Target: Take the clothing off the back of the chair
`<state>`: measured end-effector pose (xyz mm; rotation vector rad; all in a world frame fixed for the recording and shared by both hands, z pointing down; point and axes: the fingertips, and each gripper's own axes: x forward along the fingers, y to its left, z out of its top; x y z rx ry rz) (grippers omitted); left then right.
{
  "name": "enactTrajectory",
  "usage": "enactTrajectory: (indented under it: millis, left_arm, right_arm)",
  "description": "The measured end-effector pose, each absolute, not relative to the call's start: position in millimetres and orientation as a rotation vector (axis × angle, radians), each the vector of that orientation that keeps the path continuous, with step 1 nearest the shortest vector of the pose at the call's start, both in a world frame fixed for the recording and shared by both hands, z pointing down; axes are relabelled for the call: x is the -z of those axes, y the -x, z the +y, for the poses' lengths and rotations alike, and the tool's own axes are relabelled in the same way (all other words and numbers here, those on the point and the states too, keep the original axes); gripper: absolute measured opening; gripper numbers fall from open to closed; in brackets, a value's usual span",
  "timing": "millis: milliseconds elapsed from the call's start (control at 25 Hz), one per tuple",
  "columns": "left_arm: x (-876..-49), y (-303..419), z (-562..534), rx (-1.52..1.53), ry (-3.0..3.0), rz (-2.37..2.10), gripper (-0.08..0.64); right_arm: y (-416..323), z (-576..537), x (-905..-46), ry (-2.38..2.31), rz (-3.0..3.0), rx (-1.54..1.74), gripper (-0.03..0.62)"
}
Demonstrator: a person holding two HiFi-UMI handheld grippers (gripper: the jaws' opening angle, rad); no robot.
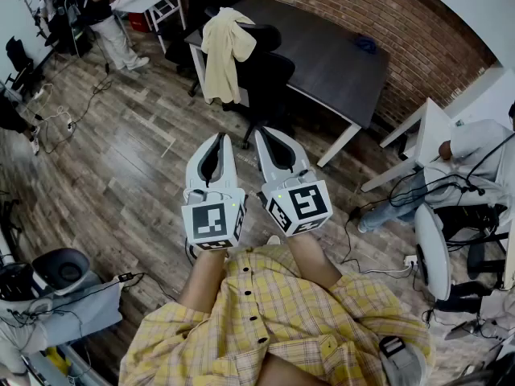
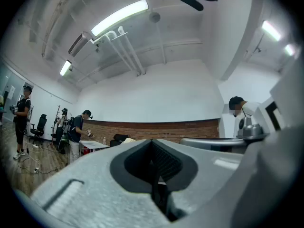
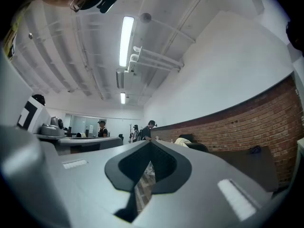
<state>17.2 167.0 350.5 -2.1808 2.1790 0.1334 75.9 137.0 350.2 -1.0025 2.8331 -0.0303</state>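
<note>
Head view: found the clothing [image 1: 221, 51], a pale yellow garment, draped over the back of the black chair [image 1: 269, 79], next to the dark desk [image 1: 338, 55] and well apart from both grippers. Noted left gripper [image 1: 219, 137] and right gripper [image 1: 262, 133] side by side ahead of the body, roughly level, aimed toward the chair. Read left jaws in the left gripper view as closed tip to tip, nothing between. Read right jaws in the right gripper view likewise closed at the tips and empty; saw only floor through the slit behind them.

Judged step: approach, garment not yet touched. Judged next move: close the gap to the chair, open one pair of jaws, pinch a fold near the top of the backrest, lift it clear.

Looked for writing: none legible. Logged only black-and-white square markers [image 1: 213, 219] on the gripper cubes.
</note>
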Motion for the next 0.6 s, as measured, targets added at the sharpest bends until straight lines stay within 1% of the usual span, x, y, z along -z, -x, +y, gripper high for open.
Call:
enactTrajectory:
  millis: [600]
  left_arm:
    - [-367, -46, 134, -0.046, 2.117, 2.241, 0.002]
  right_arm:
    - [-98, 104, -356, 0.91, 2.853, 0.04, 0.003]
